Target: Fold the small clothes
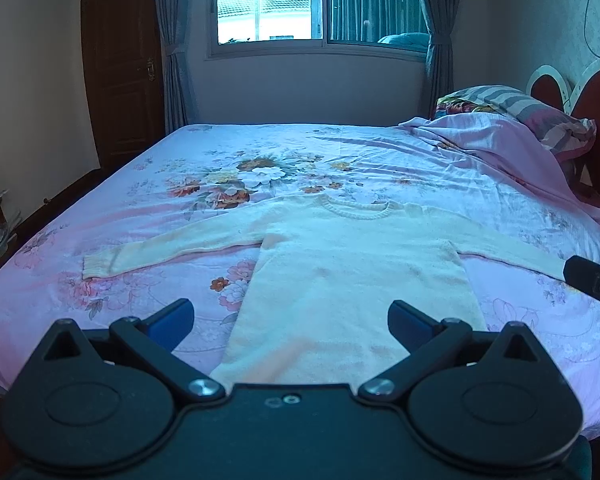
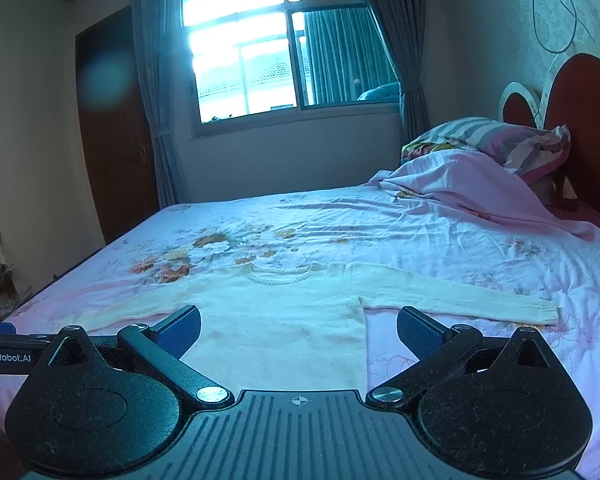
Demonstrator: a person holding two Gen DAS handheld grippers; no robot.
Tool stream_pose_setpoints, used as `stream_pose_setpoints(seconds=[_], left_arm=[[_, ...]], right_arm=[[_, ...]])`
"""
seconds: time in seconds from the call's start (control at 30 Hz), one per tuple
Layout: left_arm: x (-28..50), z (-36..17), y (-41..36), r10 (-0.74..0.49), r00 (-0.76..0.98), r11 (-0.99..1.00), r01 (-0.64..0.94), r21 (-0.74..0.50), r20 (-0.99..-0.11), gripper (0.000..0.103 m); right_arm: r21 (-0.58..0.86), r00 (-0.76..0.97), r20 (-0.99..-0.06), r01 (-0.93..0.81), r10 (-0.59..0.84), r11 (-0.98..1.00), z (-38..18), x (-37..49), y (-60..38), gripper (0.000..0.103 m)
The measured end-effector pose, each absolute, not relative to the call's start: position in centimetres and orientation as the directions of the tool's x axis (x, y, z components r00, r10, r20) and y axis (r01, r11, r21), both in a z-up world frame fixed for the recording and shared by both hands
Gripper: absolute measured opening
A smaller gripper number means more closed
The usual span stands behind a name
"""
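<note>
Ahead of both grippers, a cream sweater (image 1: 340, 280) lies flat on the bed (image 1: 180, 160), collar away and sleeves spread to either side. Its hem end sits between the left gripper's (image 1: 290, 318) wide-spread, empty fingers. The right gripper (image 2: 298, 326), also wide and empty, straddles the sweater's right edge, the right sleeve stretching beyond it. Farther right, a pink blanket (image 2: 472, 188) and striped pillow (image 2: 496, 136) lie bunched by the headboard (image 2: 584, 120).

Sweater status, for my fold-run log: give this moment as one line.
cream sweater: flat on floral bedsheet, sleeves spread, unfolded | left gripper: open, empty | right gripper: open, empty
</note>
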State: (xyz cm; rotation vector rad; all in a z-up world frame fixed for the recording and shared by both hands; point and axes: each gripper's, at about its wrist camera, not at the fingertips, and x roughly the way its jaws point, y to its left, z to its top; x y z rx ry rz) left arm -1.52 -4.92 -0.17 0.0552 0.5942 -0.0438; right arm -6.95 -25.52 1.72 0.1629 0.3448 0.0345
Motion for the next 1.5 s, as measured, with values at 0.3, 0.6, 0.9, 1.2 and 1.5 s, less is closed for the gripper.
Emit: stream_pose_setpoints(seconds=[0.3,0.6,0.9,1.2,1.5], left_arm=[[-1.5,-0.4,-5.0,-0.032,0.825,0.996,0.074,0.053,-0.564,0.102],[-1.0,-0.8,-5.1,-0.025,0.819,0.996,0.069,0.055,-0.573,0.102],[-0.6,-1.2,-5.1,-0.022,0.812,0.996,0.068,0.057,-0.583,0.102],[0.4,-2.3,-5.0,-0.010,0.798,0.996,0.059,0.063,-0.602,0.102],[2.4,-3.6,-4.1,0.006,0.780,0.997,0.047,0.068,-0.626,0.102]], right_arm=[[0.171,0.937,-0.345,0.012,0.048,0.985,1.1,-6.5,-25.5,0.103],[0.172,0.935,-0.352,0.011,0.051,0.985,0.8,-6.4,-25.5,0.103],[0.169,0.930,-0.364,0.013,0.051,0.986,-0.1,-5.8,-25.3,0.103],[0.167,0.920,-0.390,0.030,0.038,0.986,-1.5,-5.1,-25.2,0.103],[0.162,0.911,-0.409,0.021,0.047,0.987,-3.4,-3.7,-24.6,0.103]])
